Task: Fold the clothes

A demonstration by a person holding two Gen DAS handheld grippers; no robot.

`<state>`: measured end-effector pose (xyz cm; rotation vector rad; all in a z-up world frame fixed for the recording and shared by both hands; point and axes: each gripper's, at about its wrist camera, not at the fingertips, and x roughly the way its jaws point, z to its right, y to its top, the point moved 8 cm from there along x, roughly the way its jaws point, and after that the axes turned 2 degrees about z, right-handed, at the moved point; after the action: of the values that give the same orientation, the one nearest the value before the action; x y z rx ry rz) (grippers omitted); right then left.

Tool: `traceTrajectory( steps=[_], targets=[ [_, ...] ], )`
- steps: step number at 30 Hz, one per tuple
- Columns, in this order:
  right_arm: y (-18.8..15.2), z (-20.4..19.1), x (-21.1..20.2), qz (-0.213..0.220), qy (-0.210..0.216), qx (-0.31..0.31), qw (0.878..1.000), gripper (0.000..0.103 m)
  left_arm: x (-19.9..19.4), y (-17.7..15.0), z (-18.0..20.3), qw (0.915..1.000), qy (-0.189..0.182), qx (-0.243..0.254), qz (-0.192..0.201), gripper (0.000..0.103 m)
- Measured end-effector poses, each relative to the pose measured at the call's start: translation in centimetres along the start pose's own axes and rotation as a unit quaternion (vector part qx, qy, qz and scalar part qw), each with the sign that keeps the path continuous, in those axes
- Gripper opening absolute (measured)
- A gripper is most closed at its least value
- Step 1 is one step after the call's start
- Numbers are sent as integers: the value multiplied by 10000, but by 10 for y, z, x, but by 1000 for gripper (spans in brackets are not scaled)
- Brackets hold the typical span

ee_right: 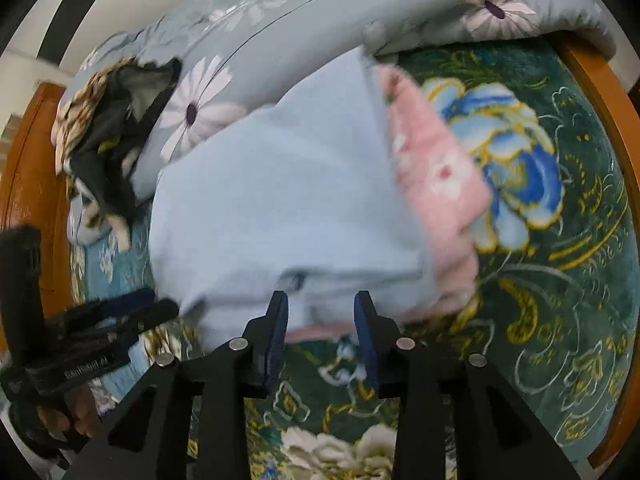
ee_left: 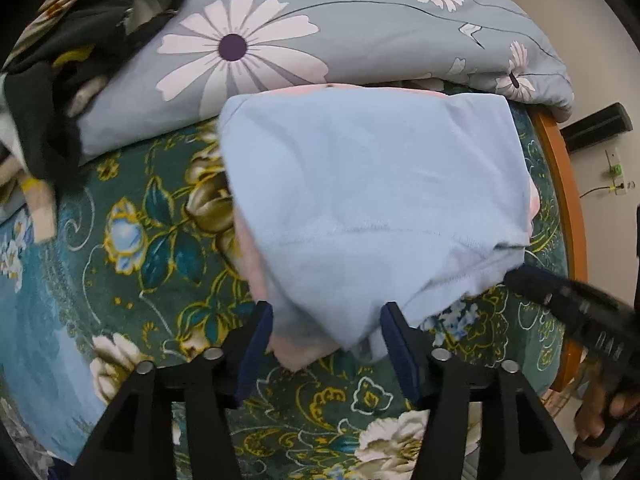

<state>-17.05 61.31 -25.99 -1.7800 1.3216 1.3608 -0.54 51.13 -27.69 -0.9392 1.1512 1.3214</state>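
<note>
Your left gripper (ee_left: 326, 322) is wide, pads clear of the light blue garment (ee_left: 372, 200), whose near corner lies between them w/o being pinched. Your right gripper (ee_right: 320, 316) is part open over the same garment's near edge, not gripping. Garment lies folded on the green floral blanket (ee_left: 160, 240), over a pink cloth (ee_right: 436, 184), near the bed's wooden edge (ee_left: 560, 184), its far edge against the grey daisy quilt (ee_left: 280, 40).

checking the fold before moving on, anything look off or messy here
The light blue layer sits askew on the pink floral layer, which sticks out along one side and the near edge. A dark garment lies crumpled on the grey floral quilt.
</note>
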Motion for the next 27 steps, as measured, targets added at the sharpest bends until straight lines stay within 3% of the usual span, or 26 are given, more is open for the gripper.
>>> traceTrajectory(
  steps=[3, 6, 11, 14, 15, 17, 18, 22, 27],
  targets=[
    [-14, -8, 2, -50, -98, -138, 9998, 50, -9, -11, -5, 9999, -32, -65, 105, 70],
    [-27, -13, 1, -38, -227, -187, 9996, 55, -18, -24, -10, 9997, -72, -122, 204, 82],
    [-40, -18, -2, 70, -548, -429, 9976, 79, -31, -43, -22, 9989, -24, -276, 370, 95],
    [-46, -22, -6, 184, -763, -642, 9948, 79, -38, -53, -30, 9984, 51, -360, 435, 103],
    [-47, -22, -7, 208, -829, -693, 9939, 81, -39, -56, -33, 9983, 87, -375, 432, 103],
    [-50, -25, -9, 258, -935, -771, 9923, 96, -42, -60, -37, 9981, 108, -408, 444, 103],
    [-52, -24, -11, 282, -961, -788, 9918, 98, -44, -62, -39, 9980, 114, -424, 452, 103],
    [-57, -28, -13, 368, -1095, -848, 9897, 98, -50, -68, -45, 9973, 172, -478, 527, 103],
    [-62, -38, -18, 569, -1229, -955, 9862, 103, -57, -72, -53, 9943, 505, -378, 865, 103]
  ],
)
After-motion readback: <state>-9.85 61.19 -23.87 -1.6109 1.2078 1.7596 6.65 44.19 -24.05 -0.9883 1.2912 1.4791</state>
